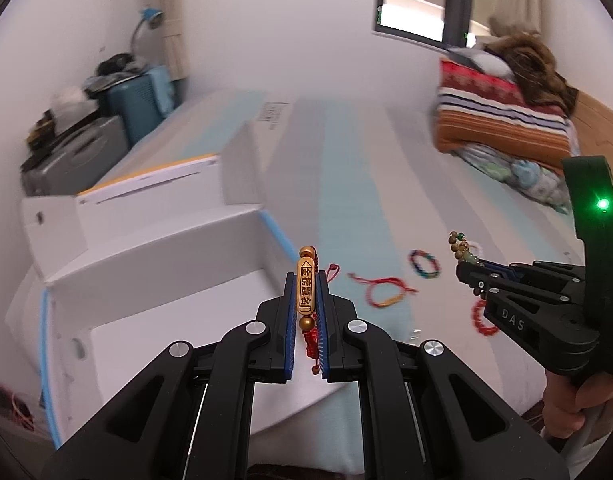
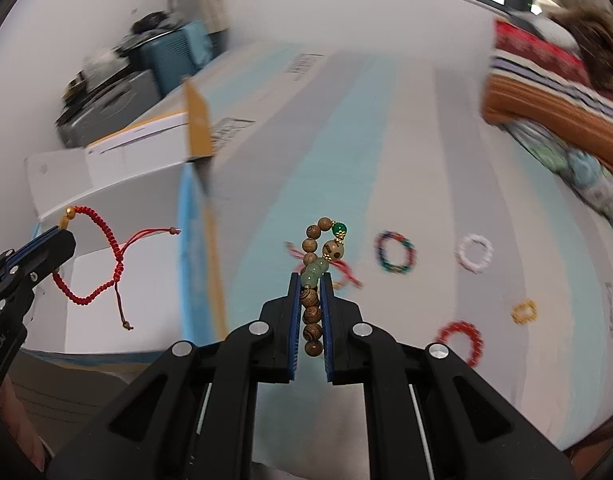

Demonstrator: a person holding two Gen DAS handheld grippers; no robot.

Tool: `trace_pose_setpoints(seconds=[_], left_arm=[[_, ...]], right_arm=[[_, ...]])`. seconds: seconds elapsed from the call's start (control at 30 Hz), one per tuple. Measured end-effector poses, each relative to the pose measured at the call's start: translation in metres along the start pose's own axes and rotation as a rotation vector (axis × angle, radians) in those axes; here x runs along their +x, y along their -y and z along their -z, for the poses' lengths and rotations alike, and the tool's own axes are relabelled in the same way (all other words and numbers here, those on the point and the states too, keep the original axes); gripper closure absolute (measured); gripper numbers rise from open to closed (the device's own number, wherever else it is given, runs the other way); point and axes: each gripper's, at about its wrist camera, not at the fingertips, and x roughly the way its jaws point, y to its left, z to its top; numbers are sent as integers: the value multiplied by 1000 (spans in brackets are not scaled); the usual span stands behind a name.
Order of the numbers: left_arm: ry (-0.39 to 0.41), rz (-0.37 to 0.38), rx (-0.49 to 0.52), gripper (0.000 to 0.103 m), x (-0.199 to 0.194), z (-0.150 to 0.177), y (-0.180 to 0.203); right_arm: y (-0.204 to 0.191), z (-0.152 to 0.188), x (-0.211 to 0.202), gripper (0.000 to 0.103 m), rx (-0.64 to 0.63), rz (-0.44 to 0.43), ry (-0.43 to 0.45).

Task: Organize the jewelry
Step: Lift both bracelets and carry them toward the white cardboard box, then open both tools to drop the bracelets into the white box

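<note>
My left gripper (image 1: 305, 300) is clamped on the gold tube charm of a red braided cord bracelet (image 2: 102, 256), held over the open white box (image 1: 154, 280). The cord is limp and light; the rigid charm is the sure hold. My right gripper (image 2: 310, 312) pinches a wooden bead bracelet (image 2: 316, 264) across its strand: hard, round beads, likely slippery. On the striped bedsheet (image 2: 346, 140) I count five more loops, though blur may hide others.
</note>
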Motion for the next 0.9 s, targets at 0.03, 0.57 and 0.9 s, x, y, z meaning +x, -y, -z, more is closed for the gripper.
trace_pose_setpoints(seconds=[0.03,0.57,0.9], left_arm=[[-1,-10,-7,95,-1,1,-7],[-118,-154,-138,95,23,41,-119],[-185,-137,-160,95,56,63,-137]], right_arm=[[-9,-2,2,94,-13,-8,0],[-136,-8,72,94,-171,-118,-105],[-153,7,118,94,-189,-104,-208]])
